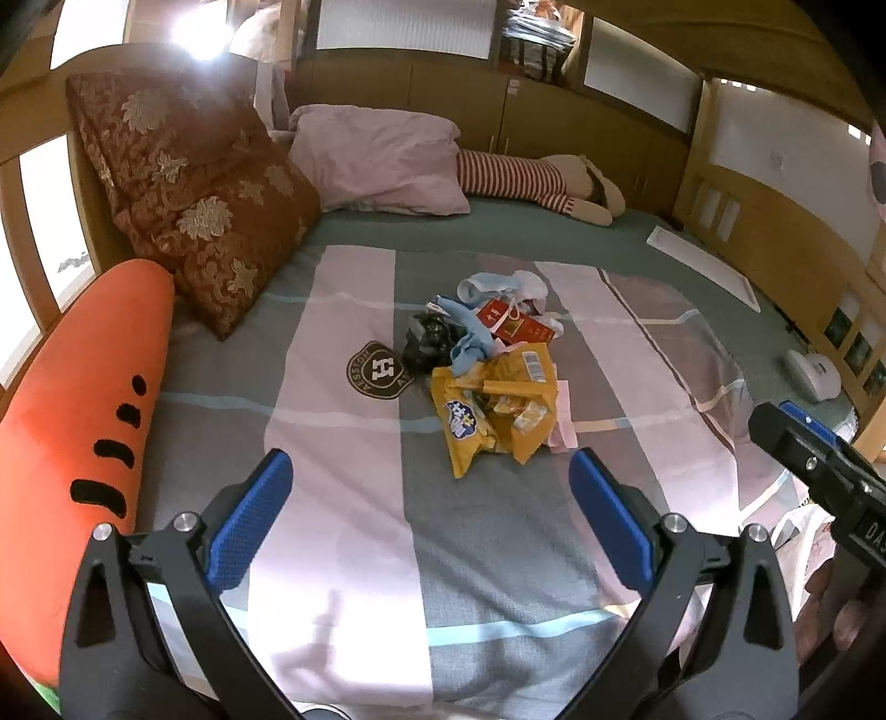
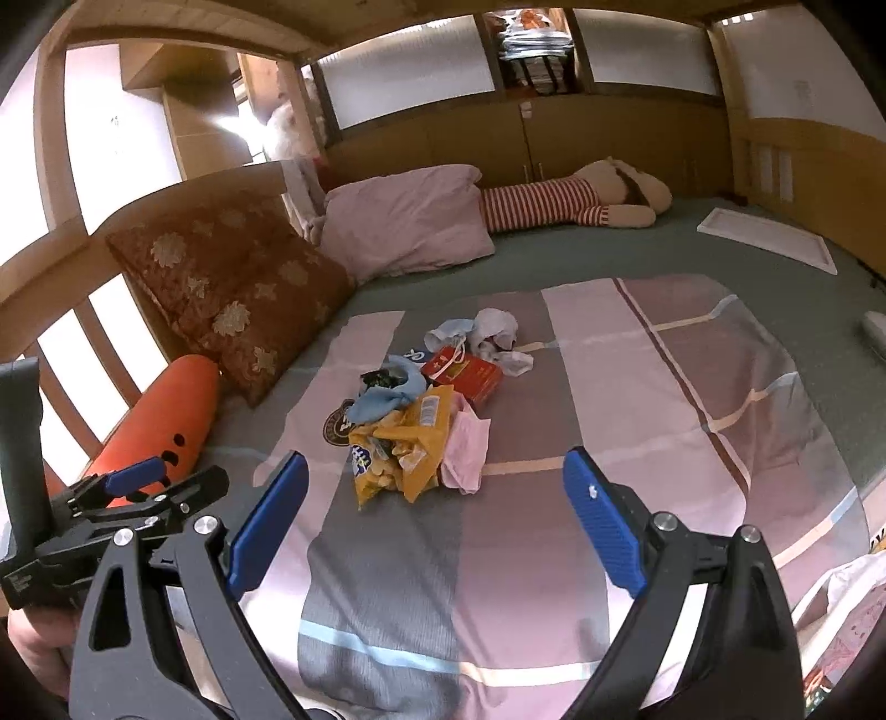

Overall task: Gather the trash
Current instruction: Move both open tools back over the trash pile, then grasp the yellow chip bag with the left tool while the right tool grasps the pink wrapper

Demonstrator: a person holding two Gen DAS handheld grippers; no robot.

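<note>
Both our left gripper point(image 1: 429, 523) and right gripper point(image 2: 437, 520) are wide apart and empty, and the yellow snack bag point(image 1: 490, 412) in the bed's point(image 1: 343, 498) middle looks light and crinkly, so we should pinch its edge.

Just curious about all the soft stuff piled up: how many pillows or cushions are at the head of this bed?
2. A brown floral cushion leans against the headboard, and a pale pink pillow lies beside it, toward the striped plush toy. Others may be hidden behind them.

bed point(image 1: 354, 554): striped quilt | wooden cabinets point(image 1: 554, 122) behind | bright lamp glare point(image 1: 194, 33) top left
</note>
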